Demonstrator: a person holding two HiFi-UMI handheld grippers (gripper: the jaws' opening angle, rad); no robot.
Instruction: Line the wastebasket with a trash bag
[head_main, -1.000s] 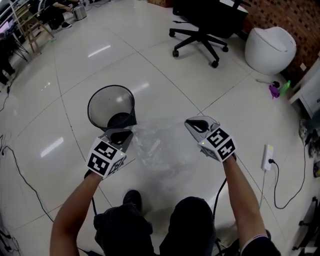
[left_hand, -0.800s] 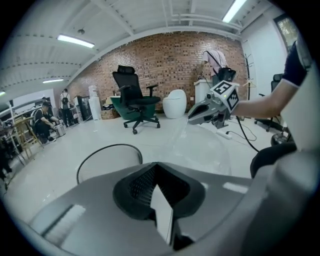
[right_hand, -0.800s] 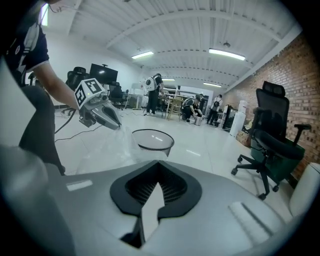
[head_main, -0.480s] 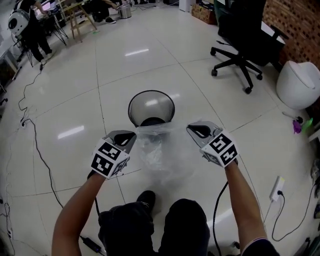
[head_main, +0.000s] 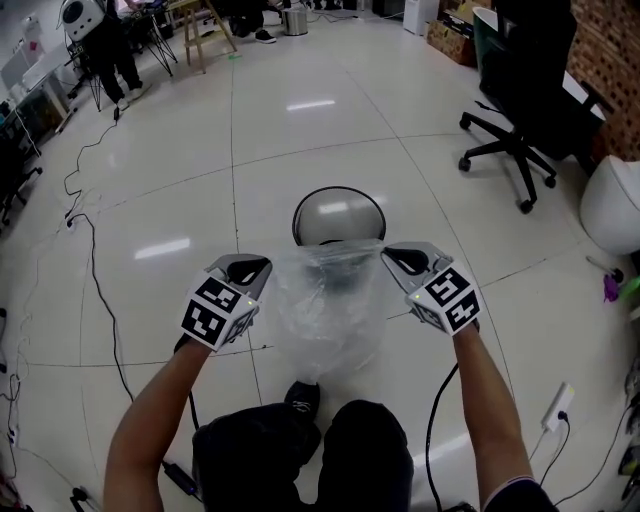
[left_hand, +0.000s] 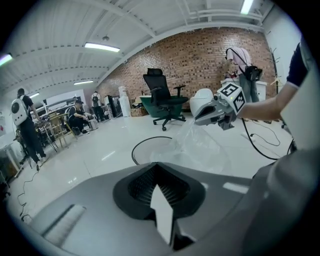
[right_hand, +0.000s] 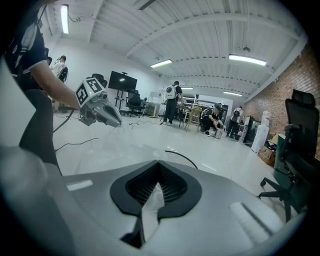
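Above pale floor (head_main: 200, 150), head view: left claw (head_main: 250, 268) and right claw (head_main: 403, 260) stretch clear trash bag (head_main: 330, 315) beside, possibly over, black wastebasket (head_main: 296, 215); left gripper view: jaws pinched on bag film; right gripper view: likewise.

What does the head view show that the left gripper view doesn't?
Head view only: the person's left forearm, a shoe, a floor cable, the inside of the wastebasket, and the whole trash bag hanging between left tongs and right tongs.
Left gripper view only: brick wall, ceiling lights, the left tongs shut on bag film, seen close up.
Both: wastebasket, trash bag, right tongs, office chair.
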